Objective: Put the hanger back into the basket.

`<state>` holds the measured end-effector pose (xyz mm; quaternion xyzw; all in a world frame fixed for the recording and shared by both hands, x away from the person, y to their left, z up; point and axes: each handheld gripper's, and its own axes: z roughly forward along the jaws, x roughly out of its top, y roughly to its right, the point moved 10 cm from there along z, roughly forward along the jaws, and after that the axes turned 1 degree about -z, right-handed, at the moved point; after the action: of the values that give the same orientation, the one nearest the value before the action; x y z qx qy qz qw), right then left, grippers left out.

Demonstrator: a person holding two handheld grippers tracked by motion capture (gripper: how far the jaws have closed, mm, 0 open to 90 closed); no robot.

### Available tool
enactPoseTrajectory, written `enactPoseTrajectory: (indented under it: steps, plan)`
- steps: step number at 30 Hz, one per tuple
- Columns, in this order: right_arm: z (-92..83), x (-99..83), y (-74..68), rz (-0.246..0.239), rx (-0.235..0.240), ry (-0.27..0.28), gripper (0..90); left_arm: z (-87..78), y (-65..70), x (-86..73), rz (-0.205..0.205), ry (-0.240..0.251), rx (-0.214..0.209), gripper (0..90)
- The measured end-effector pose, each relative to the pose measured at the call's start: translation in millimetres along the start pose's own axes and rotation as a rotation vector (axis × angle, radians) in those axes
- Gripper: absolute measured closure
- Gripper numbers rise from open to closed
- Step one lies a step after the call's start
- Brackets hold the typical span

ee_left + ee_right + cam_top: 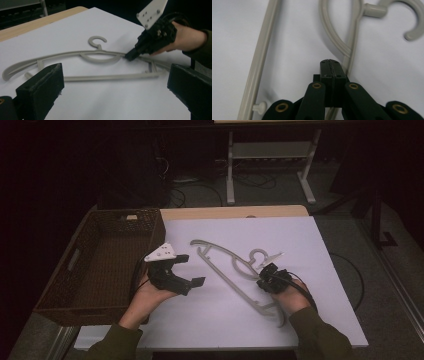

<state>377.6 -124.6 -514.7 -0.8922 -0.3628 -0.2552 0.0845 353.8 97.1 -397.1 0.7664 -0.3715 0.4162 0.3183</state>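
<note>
Grey plastic hanger (235, 272) lies flat on a white sheet (300, 245) that covers most of the tabletop (235, 212). In the high view it runs on a diagonal, one arm end toward the far left, the other toward the near right; the hook (257, 255) curls on the right-hand side of the body.

Right gripper (263, 279): low over the hanger, just near of the hook, tips at the upper arm of the hanger. In the right gripper view the jaws stand pressed flat together with only a thin seam between the pads, and the hanger's arm (352, 50) runs alongside the tip and passes beneath it. Jaws closed; whether they pinch the plastic or merely rest against it is hard to tell from this angle. The left gripper view shows the same tip (131, 55) down at the hanger's shoulder, right hand (186, 37) behind it.

Left gripper (189, 269): held above the sheet left of the hanger, jaws spread wide, nothing between them. Its own view looks across the sheet at the hanger (82, 58) lying well ahead of the two open jaws.

Dark woven basket (80, 285) sits at the left edge of the tabletop, beside the left hand (152, 295). Room behind is dim.
</note>
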Motion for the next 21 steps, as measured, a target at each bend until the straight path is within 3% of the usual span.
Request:
enactPoseTrajectory:
  steps: [3, 10, 11, 14, 18, 21]
  plan:
    - [-4.6, -3.3, 16.7, 0.054, -0.014, 0.020, 89.6, 2.8, 1.2, -4.2, -0.001, -0.010, -0.003, 0.5]
    - [-9.9, -5.5, 45.2, 0.093, -0.055, 0.041, 89.6, 8.2, 6.4, -16.5, 0.003, -0.029, -0.014, 0.5]
    - [-10.4, -6.1, 45.2, 0.111, -0.047, 0.036, 89.6, 8.7, 6.3, -18.7, 0.003, -0.031, -0.013, 0.5]
    - [-10.4, -1.3, 42.0, 0.108, -0.019, 0.063, 89.5, 10.4, 5.7, -24.6, -0.004, -0.038, -0.012, 0.5]
    - [-9.1, 22.1, 26.1, 0.121, 0.048, 0.124, 89.5, 11.3, 3.7, -28.9, -0.005, -0.044, -0.006, 0.5]
    - [-0.2, 44.4, 13.1, 0.090, 0.097, 0.154, 89.5, 11.1, 1.5, -30.2, -0.009, -0.043, 0.003, 0.5]
